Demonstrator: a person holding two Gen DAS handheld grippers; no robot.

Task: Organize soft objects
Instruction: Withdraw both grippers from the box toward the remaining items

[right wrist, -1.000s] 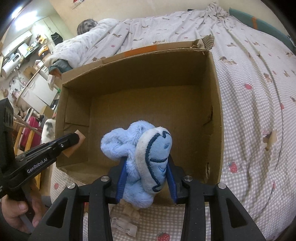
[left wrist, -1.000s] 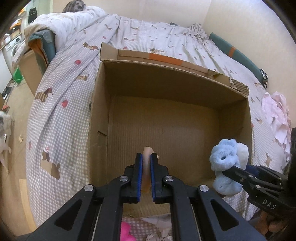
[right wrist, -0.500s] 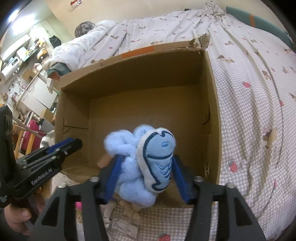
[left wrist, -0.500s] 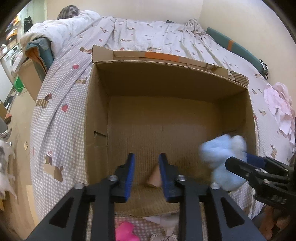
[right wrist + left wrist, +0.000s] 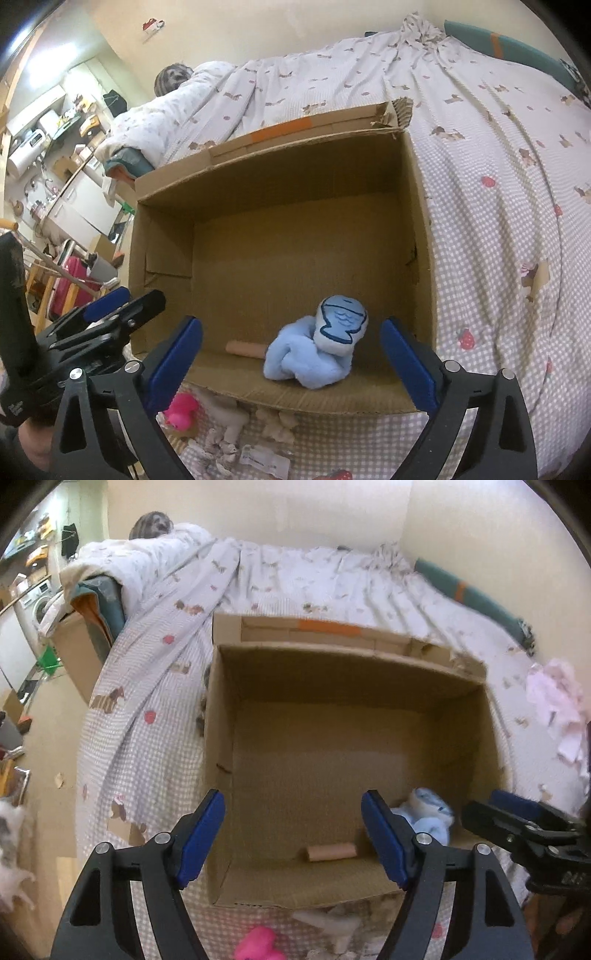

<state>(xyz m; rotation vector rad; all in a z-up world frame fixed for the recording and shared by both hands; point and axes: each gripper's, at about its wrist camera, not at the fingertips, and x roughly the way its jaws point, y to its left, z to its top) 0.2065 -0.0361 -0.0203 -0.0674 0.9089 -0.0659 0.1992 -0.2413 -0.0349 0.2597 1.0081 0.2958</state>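
Two soft items lying in cardboard box [image 5: 417, 229] on bed [image 5: 509, 184]: blue plush [image 5: 317, 354], tan roll [image 5: 330, 851]. Left gripper [image 5: 293, 843], right gripper [image 5: 291, 365] both hanging wide open, empty. Pink toy [image 5: 181, 410], scraps waiting at bed's near edge.

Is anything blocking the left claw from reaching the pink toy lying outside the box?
Nothing visible does. The pink toy lies on the bedspread in front of the cardboard box, just below the open left claw.
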